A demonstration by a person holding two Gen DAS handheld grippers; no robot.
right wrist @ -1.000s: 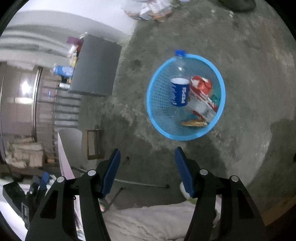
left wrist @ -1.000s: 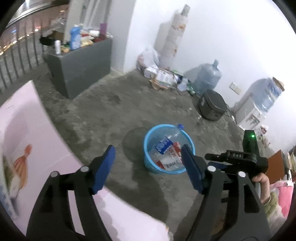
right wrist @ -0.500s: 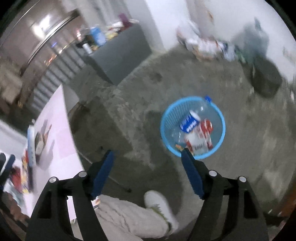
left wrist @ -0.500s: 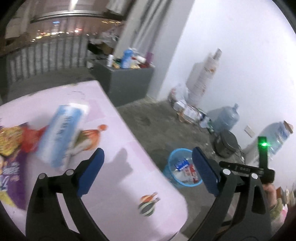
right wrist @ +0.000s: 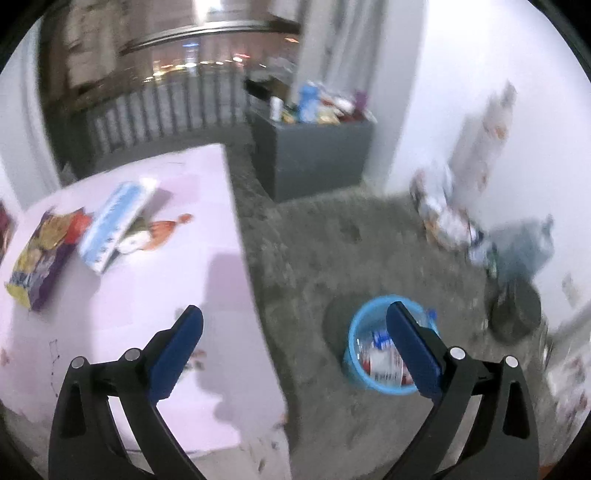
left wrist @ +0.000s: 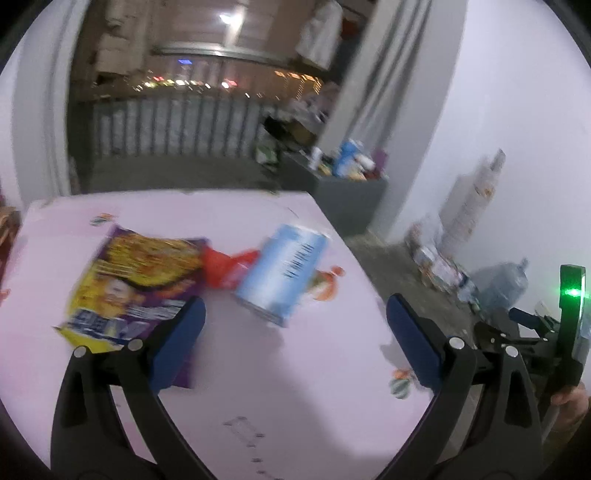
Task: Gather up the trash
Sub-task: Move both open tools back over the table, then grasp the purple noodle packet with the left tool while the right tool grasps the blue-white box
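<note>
No legible txt: print on purple snack bag (left wrist: 136, 280) & blue pack (left wrist: 282, 273) too blurred

Ahead of my fingers I see a pink-topped table (left wrist: 258, 369) with small cartoon prints, standing on a rough grey concrete floor (right wrist: 332, 240). Beyond the fingertips a dark grey cabinet (right wrist: 314, 155) sits against a white wall (right wrist: 461, 74), its top crowded with bottles and packets. Further out, a railing (left wrist: 166, 129) fronts a dark night view with city lights. Grey curtains (left wrist: 388, 74) hang beside the opening. A ceiling lamp (left wrist: 234, 18) glows above.
</note>
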